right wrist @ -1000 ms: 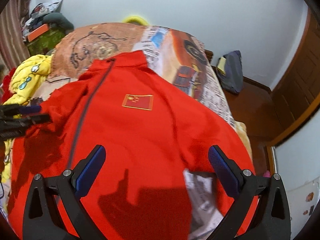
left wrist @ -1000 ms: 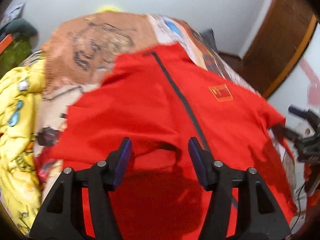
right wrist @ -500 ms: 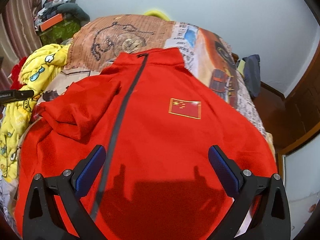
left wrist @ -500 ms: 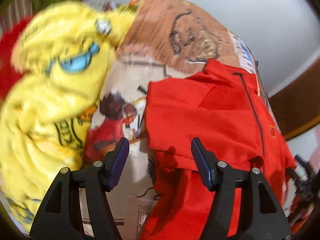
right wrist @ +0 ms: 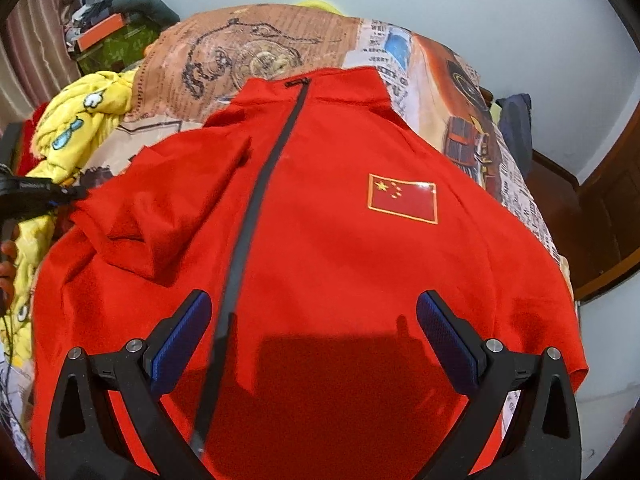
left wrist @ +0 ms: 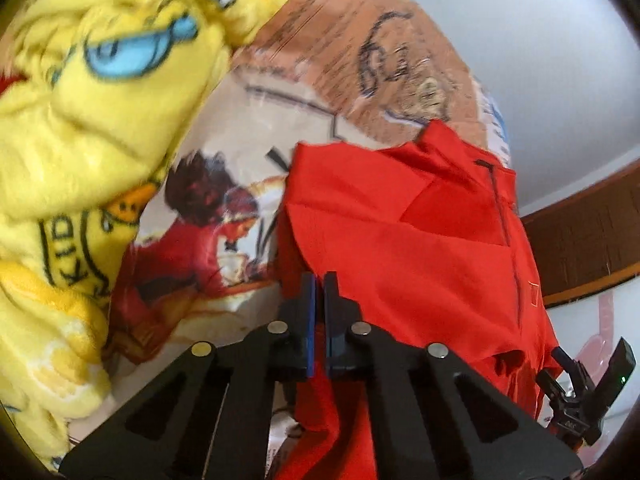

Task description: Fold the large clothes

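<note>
the left gripper (left wrist: 319,280) is pinched closed on the left edge of the red jacket (left wrist: 420,248), which lies on a printed bedspread (left wrist: 340,40). a yellow blanket (left wrist: 80,120) is bunched to the left. the right gripper (left wrist: 580,400) shows at the jacket's far right edge.

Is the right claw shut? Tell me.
No: the right claw stands wide open above the red jacket, its blue pads far apart with nothing between them.

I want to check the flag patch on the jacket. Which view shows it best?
The right wrist view: the flag patch faces the camera, sharp and unobstructed. The left wrist view shows only a small, distorted outline near the edge.
</note>
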